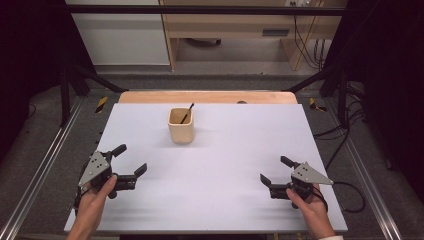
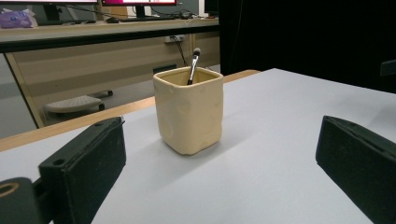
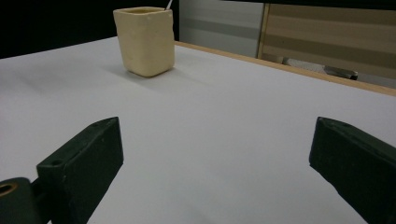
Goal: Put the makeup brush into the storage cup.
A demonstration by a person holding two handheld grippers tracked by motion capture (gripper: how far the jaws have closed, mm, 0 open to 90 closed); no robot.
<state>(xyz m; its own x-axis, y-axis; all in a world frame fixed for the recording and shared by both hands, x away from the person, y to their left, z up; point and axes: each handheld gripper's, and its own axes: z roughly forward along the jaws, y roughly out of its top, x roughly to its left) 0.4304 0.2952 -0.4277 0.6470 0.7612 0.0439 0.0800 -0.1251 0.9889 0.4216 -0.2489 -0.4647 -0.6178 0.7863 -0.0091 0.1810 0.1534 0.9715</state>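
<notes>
A cream square cup (image 1: 181, 126) stands upright at the back middle of the white table top (image 1: 225, 170). A thin dark brush (image 1: 187, 114) leans inside it, tip up to the right. My left gripper (image 1: 130, 160) rests near the front left, open and empty, jaws pointing toward the cup (image 2: 188, 111) with the brush (image 2: 193, 65) sticking out. My right gripper (image 1: 276, 170) rests near the front right, open and empty. The cup (image 3: 145, 41) is far ahead to the left in its view.
A wooden strip (image 1: 207, 96) borders the table's far edge. Black frame posts (image 1: 65, 90) stand at both sides, and cables (image 1: 350, 195) trail on the floor at the right. A desk with drawers (image 1: 235, 25) is behind.
</notes>
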